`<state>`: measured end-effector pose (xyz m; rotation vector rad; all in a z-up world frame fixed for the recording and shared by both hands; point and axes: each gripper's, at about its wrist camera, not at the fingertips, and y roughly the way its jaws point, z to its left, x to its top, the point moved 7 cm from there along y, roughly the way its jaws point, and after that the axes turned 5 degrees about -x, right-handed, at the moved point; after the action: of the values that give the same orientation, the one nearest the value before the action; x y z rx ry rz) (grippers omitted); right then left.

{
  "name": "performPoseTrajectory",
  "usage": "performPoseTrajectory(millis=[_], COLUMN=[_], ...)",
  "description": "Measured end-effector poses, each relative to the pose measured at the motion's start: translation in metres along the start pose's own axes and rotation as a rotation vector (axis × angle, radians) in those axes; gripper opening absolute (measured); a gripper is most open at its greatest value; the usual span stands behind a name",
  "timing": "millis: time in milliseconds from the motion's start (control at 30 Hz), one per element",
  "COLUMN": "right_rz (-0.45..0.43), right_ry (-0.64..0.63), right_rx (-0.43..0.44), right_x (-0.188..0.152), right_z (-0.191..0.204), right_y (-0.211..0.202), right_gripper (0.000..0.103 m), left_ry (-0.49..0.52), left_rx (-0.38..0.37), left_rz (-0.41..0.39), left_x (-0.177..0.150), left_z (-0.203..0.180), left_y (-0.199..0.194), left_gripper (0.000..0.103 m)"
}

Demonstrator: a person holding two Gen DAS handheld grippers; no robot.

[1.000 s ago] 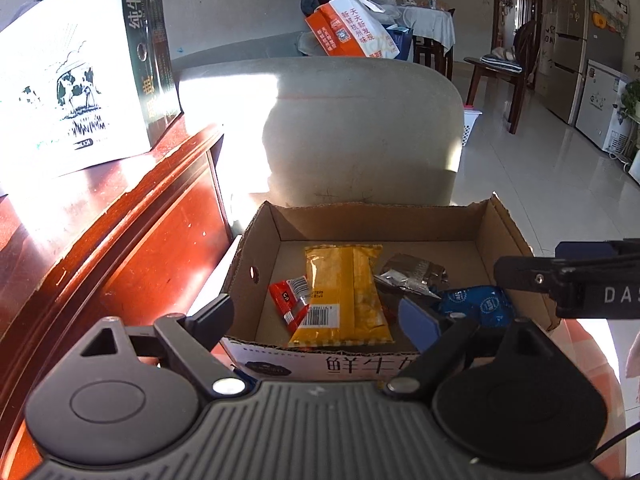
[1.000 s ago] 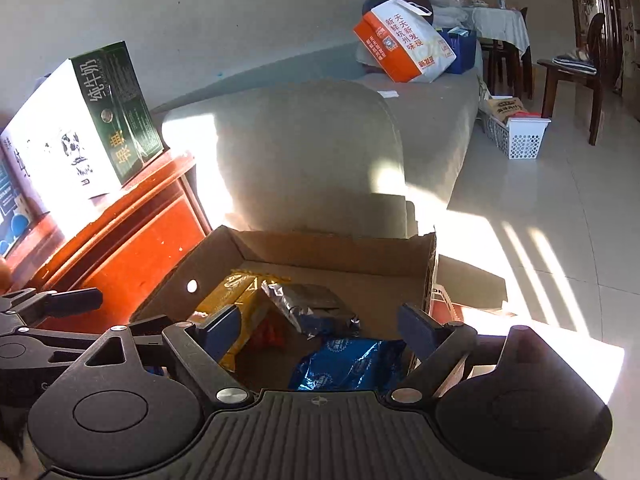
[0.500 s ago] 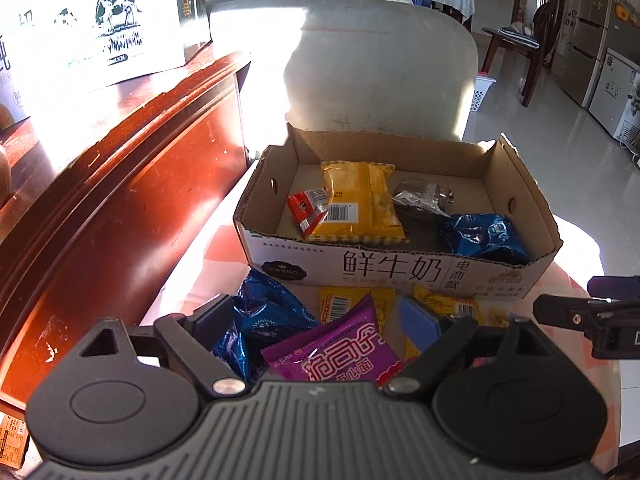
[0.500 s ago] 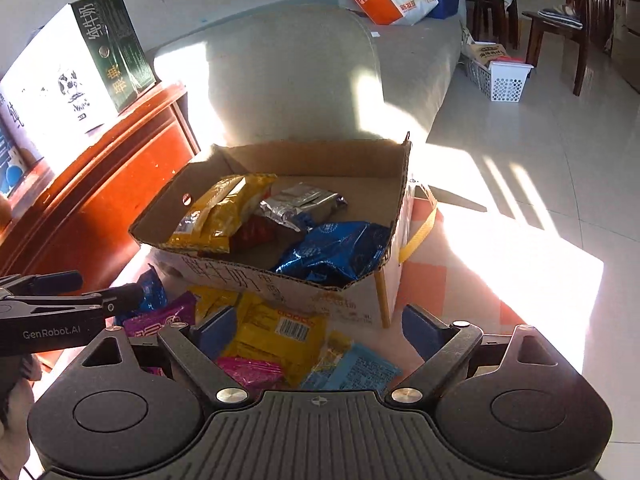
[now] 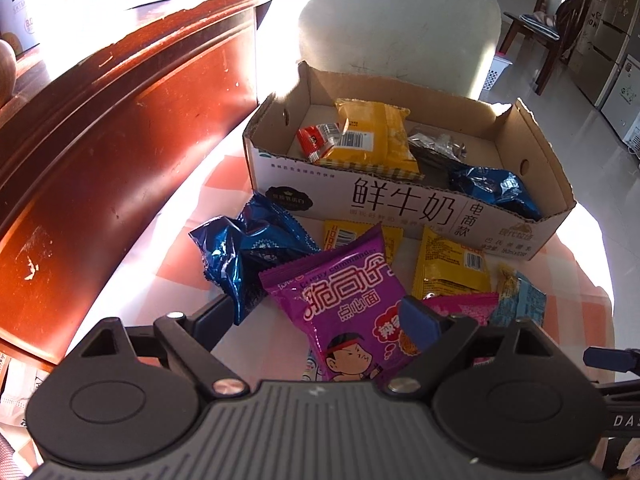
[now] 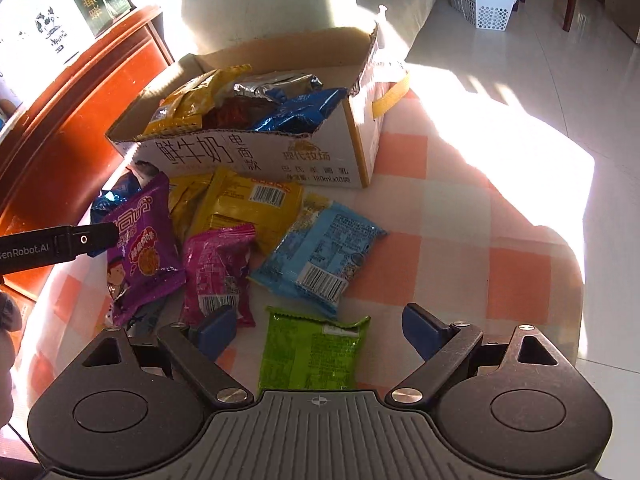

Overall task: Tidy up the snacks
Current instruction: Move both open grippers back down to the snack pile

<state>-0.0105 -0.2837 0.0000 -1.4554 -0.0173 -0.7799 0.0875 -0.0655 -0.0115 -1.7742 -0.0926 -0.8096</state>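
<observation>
Pulled back from the box [image 5: 400,200] and dropped over loose packets; both tools wide open, empty: left tool [image 5: 320,312] above purple packet [image 5: 344,300], right tool [image 6: 316,324] over green packet [image 6: 312,352] on tabletop [image 6: 460,240]. Next pickup looming.

Clearance around the snack pile

Loose packets [image 6: 240,240] crowd the checkered surface [image 6: 460,240] in front of the cardboard box [image 6: 256,160]; the wooden cabinet [image 5: 100,140] walls the left side closely. The surface's right half lies open, as does the box's top.
</observation>
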Motion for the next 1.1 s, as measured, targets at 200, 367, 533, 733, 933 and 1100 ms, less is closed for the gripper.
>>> performPoseTrajectory(millis=[200, 367, 533, 733, 933, 1100], right_rz=[0.044, 0.076, 0.104, 0.049, 0.016, 0.007], right_ry=[-0.003, -0.02, -0.027, -0.11, -0.155, -0.243], right_rx=[-0.01, -0.047, -0.055, -0.093, -0.072, -0.041], right_x=[-0.013, -0.02, -0.028, -0.031, -0.026, -0.022], right_z=[0.001, 0.003, 0.008, 0.019, 0.019, 0.019], right_y=[0.005, 0.014, 0.025, 0.029, 0.027, 0.024], right_gripper=[0.091, 0.091, 0.091, 0.091, 0.072, 0.062], left_ry=[0.007, 0.013, 0.001, 0.022, 0.074, 0.154], left_rx=[-0.012, -0.002, -0.022, -0.012, -0.037, -0.051], left_rz=[0.026, 0.041, 0.041, 0.032, 0.04, 0.056], left_x=[-0.002, -0.005, -0.005, -0.006, -0.015, -0.026], left_z=[-0.009, -0.012, -0.016, -0.021, -0.02, -0.017], left_y=[0.01, 0.021, 0.029, 0.039, 0.038, 0.031], left_gripper=[0.09, 0.09, 0.092, 0.093, 0.075, 0.063])
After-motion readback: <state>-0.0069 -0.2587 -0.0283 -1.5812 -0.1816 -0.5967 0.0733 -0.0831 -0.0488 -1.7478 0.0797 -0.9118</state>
